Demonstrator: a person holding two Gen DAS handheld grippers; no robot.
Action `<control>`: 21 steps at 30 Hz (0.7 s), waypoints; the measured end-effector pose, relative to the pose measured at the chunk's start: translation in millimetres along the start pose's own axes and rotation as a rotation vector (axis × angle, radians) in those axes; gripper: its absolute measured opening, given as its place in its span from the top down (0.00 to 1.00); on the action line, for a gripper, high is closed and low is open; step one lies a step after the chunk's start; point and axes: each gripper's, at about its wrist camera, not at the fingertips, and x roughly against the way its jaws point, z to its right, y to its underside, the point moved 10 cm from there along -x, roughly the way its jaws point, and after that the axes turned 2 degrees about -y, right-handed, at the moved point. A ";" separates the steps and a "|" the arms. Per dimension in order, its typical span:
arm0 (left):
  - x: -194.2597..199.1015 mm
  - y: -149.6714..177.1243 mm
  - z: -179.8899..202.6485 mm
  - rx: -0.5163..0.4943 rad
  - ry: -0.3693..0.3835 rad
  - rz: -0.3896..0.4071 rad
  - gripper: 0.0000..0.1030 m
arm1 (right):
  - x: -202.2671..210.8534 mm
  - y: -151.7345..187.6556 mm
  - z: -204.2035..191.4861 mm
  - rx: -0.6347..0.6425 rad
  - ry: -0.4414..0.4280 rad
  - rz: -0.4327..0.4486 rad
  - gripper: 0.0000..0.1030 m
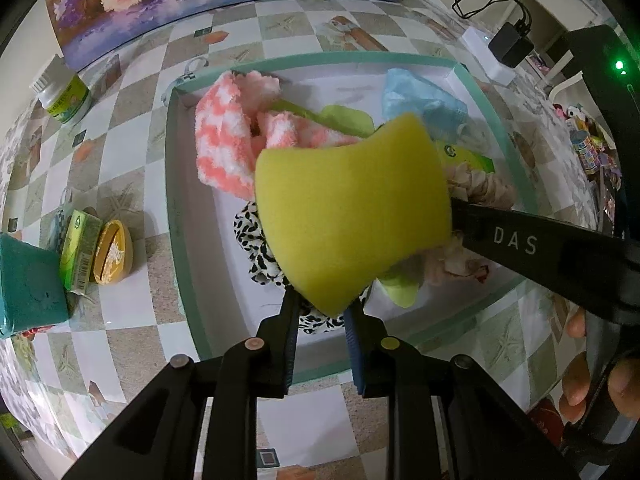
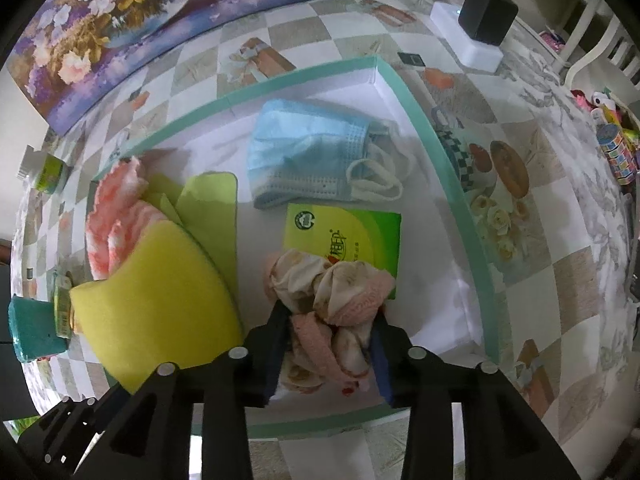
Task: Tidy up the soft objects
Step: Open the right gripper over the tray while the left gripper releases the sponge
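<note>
My left gripper (image 1: 324, 312) is shut on a yellow sponge (image 1: 352, 212) and holds it above the teal-rimmed white box (image 1: 180, 216). My right gripper (image 2: 330, 320) is shut on a pink floral scrunchie (image 2: 332, 296) just above the box floor. The sponge also shows in the right wrist view (image 2: 160, 308). In the box lie a pink-and-white fuzzy sock (image 1: 224, 140), a green cloth (image 2: 208, 204), a blue face mask (image 2: 304, 156), a green tissue pack (image 2: 348, 236) and a black-and-white spotted scrunchie (image 1: 256, 248).
Left of the box on the checkered tablecloth are a white bottle (image 1: 64, 96), a green carton (image 1: 80, 252), a yellow oval object (image 1: 114, 252) and a teal sponge block (image 1: 28, 280). A black charger on a white box (image 2: 484, 12) sits at the far right. A flower painting (image 2: 140, 20) stands behind.
</note>
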 end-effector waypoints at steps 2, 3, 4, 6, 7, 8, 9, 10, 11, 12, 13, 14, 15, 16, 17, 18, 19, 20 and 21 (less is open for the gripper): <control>1.2 -0.7 0.9 -0.001 0.003 0.003 0.77 | -1.0 0.8 -0.7 0.003 0.003 -0.005 0.54; 2.7 -1.1 0.9 0.002 0.007 0.006 0.75 | -0.3 0.9 -0.9 0.004 0.007 -0.005 0.52; 3.9 -1.3 0.8 0.004 0.009 0.008 0.71 | 0.0 0.7 -1.2 0.006 0.013 -0.005 0.47; 6.3 -2.5 -0.4 0.006 0.011 0.013 0.64 | 2.1 0.7 -1.0 0.005 0.023 -0.002 0.43; 7.7 -2.9 -0.6 0.005 0.011 0.015 0.62 | 3.0 0.2 -1.4 0.004 0.024 -0.001 0.43; 9.4 -3.5 -1.1 0.006 0.013 0.018 0.62 | 4.4 -0.6 -0.4 0.003 0.024 0.000 0.43; 10.7 -4.0 -1.3 0.008 0.015 0.019 0.60 | 5.7 -0.7 0.0 0.001 0.026 0.002 0.42; 12.8 -4.4 -1.3 0.009 0.019 0.023 0.58 | 7.2 -1.3 0.8 -0.001 0.029 0.004 0.41; 14.9 -5.2 -1.8 0.010 0.021 0.026 0.57 | 9.9 -2.4 3.7 -0.003 0.032 0.006 0.40; 17.6 -6.5 -2.6 0.013 0.022 0.030 0.55 | 12.1 -2.9 4.9 -0.004 0.034 0.009 0.39; 20.8 -7.7 -3.5 0.016 0.024 0.035 0.52 | 14.7 -3.6 5.5 -0.006 0.036 0.014 0.39; 23.4 -8.7 -3.8 0.020 0.027 0.039 0.51 | 17.3 -4.6 6.5 -0.007 0.037 0.018 0.39; 26.3 -11.0 -5.7 0.026 0.032 0.045 0.48 | 20.3 -5.6 7.1 -0.008 0.039 0.024 0.39; 29.4 -12.0 -6.4 0.033 0.034 0.049 0.47 | 23.0 -6.5 8.0 -0.009 0.041 0.029 0.38; 33.6 -13.5 -8.5 0.044 0.039 0.056 0.46 | 26.4 -8.0 8.7 -0.010 0.042 0.037 0.38; 36.4 -14.2 -9.1 0.051 0.042 0.060 0.46 | 30.0 -9.6 9.9 -0.012 0.042 0.044 0.38; 40.3 -15.6 -11.5 0.064 0.047 0.066 0.46 | 35.3 -11.7 10.9 -0.015 0.042 0.055 0.37; 43.4 -16.8 -13.9 0.075 0.048 0.070 0.46 | 40.0 -12.9 11.9 -0.017 0.041 0.063 0.37; 47.4 -18.8 -18.5 0.090 0.052 0.078 0.46 | 46.2 -15.0 13.9 -0.019 0.039 0.072 0.37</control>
